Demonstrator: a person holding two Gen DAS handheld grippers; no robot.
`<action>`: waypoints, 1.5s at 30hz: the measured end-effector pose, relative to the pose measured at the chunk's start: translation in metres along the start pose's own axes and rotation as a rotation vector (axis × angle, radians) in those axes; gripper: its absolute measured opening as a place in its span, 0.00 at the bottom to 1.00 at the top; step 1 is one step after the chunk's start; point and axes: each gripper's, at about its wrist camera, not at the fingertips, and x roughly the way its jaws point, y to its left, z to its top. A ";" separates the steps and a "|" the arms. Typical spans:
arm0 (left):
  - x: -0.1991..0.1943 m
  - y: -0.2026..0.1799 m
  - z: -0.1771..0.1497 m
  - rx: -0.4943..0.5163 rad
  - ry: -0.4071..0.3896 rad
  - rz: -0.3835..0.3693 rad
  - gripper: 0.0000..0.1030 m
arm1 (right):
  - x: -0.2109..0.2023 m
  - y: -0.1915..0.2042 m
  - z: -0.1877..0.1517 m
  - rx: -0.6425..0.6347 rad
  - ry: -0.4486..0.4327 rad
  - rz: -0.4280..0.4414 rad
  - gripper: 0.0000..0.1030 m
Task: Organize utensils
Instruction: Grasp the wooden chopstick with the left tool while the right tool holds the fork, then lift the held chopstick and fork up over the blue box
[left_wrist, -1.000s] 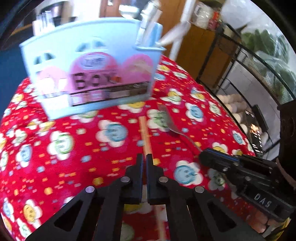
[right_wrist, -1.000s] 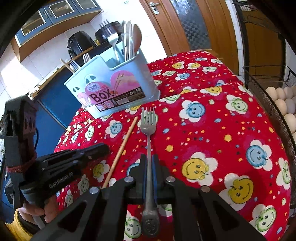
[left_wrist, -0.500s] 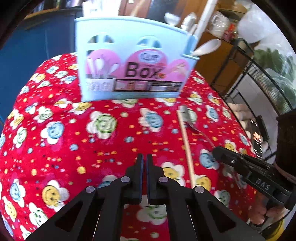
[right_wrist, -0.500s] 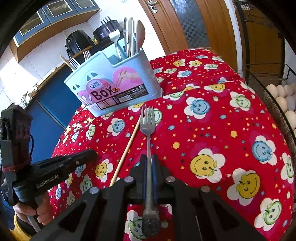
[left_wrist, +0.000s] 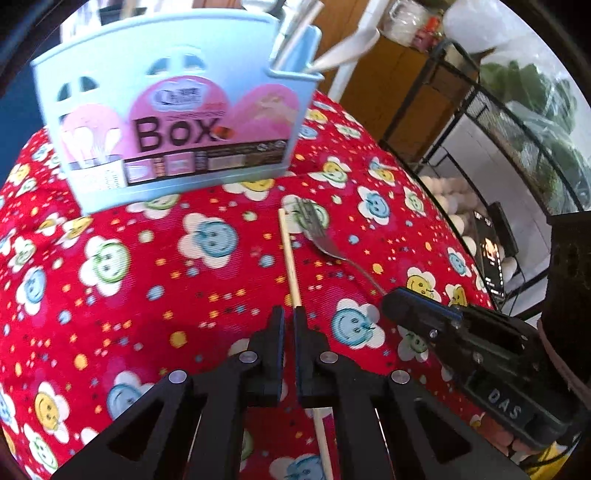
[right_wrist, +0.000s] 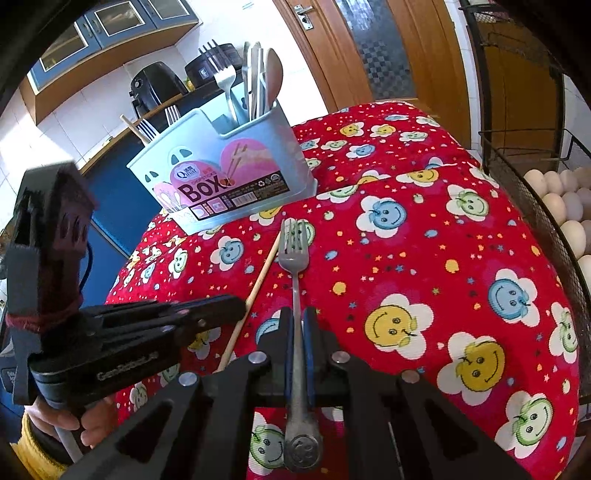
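Note:
A light blue utensil box (left_wrist: 173, 110) labelled "Box" stands at the far side of the red smiley tablecloth (left_wrist: 129, 277); it also shows in the right wrist view (right_wrist: 229, 181), holding forks, spoons and a chopstick. A metal fork (right_wrist: 295, 280) lies in front of it, and my right gripper (right_wrist: 298, 325) is shut on its handle. A wooden chopstick (left_wrist: 290, 258) lies beside the fork. My left gripper (left_wrist: 289, 317) is shut and empty, its tips just left of and over the chopstick. The chopstick also shows in the right wrist view (right_wrist: 260, 277).
A black wire rack (right_wrist: 524, 177) with eggs (right_wrist: 565, 206) stands at the table's right edge. A wooden door (right_wrist: 369, 55) and kitchen cabinets are behind. The tablecloth drops off at the left toward a blue cabinet (right_wrist: 110, 221).
My left gripper swung left, then back right, and now sits over the chopstick, closer to the right gripper. The right gripper holds the fork much as before.

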 end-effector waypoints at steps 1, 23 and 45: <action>0.002 -0.003 0.002 0.006 0.001 0.001 0.04 | 0.000 0.000 0.000 0.001 0.000 0.001 0.07; -0.016 0.032 -0.006 -0.109 -0.078 -0.022 0.04 | 0.023 0.009 0.005 -0.038 0.111 0.032 0.22; -0.075 0.079 -0.009 -0.181 -0.252 -0.059 0.04 | 0.061 0.019 0.044 -0.074 0.291 -0.035 0.05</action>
